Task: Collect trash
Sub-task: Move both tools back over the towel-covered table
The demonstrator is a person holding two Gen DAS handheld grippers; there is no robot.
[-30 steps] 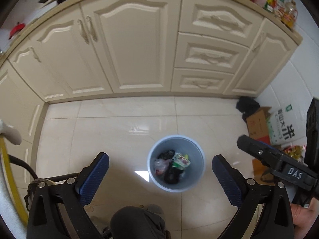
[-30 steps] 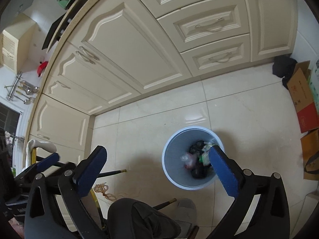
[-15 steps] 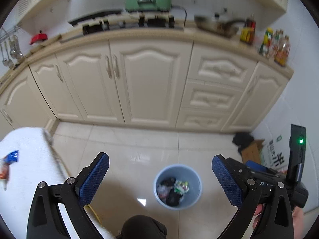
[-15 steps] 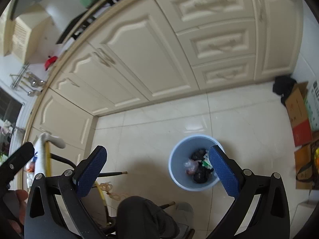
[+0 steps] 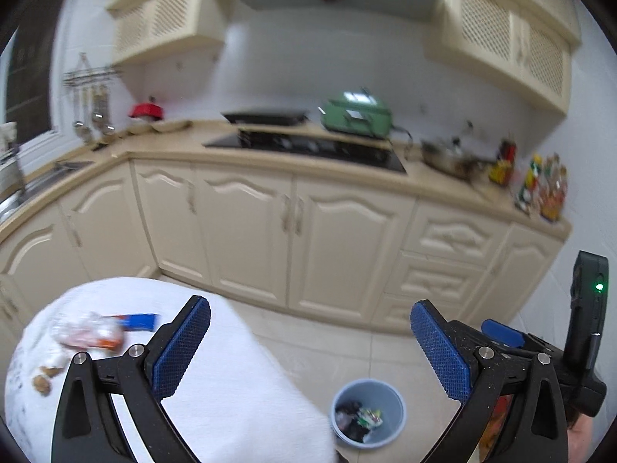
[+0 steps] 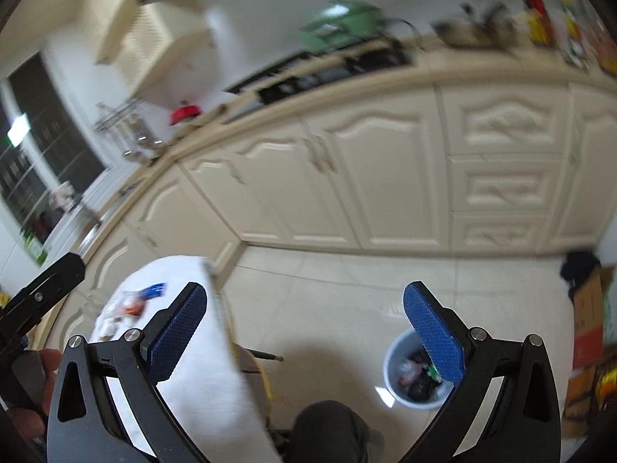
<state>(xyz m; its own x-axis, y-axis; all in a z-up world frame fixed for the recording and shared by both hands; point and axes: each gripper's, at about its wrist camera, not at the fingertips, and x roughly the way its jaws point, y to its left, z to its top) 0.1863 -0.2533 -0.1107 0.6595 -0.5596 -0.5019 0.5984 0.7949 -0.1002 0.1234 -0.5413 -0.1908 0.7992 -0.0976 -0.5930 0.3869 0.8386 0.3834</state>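
The wrappers [image 5: 96, 332] lie near the far-left edge of the white surface [image 5: 239, 397], left of the left gripper [image 5: 308, 347], the nearer one; both grippers' fingers [image 6: 177, 332] spread, empty.

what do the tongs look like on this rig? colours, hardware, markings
Both tongs, left and right, match: black plastic frames with triangular cut-outs, silver screw heads at the joints, and flat fingers faced with blue cross-hatched pads. In the left view, a black module with a lit green LED stands on the right one. No cables or sleeves show; any lettering is too blurred to read.
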